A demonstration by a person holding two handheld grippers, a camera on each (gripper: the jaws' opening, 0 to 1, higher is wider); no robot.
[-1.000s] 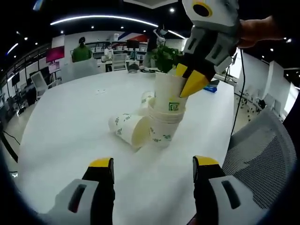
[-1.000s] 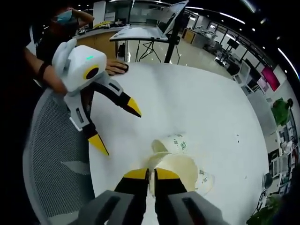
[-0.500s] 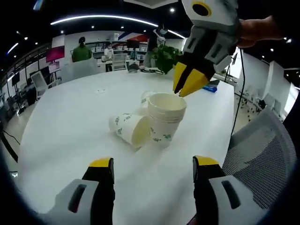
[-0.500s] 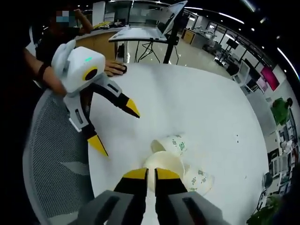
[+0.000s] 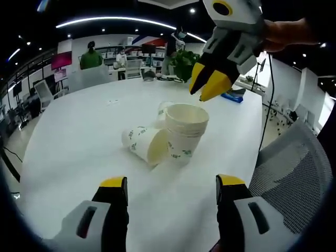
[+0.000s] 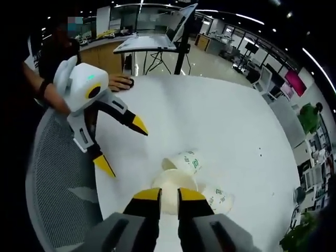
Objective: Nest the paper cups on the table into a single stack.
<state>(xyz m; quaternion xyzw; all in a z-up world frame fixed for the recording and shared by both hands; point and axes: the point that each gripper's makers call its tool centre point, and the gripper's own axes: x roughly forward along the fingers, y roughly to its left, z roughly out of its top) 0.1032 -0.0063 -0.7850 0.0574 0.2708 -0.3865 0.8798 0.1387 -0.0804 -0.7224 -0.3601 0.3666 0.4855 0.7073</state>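
Since earlier: cup dropped into stack [image 5: 186,131], right gripper [image 5: 208,88] lifted above it, jaws slightly parted, empty. Left gripper [image 5: 170,185] wide open, short of tipped cup [image 5: 145,144]. Light, crushable; grip rim gently.

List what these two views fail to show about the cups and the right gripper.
- Cup count in the upright stack: left gripper view, nested walls hide the inner cups.
- The far cup: left gripper view, mostly behind the stack; whether it lies or stands is unclear.
- Stack rim: right gripper view, partly covered by the right gripper above it.
- Print on the lying cup: too small to read.
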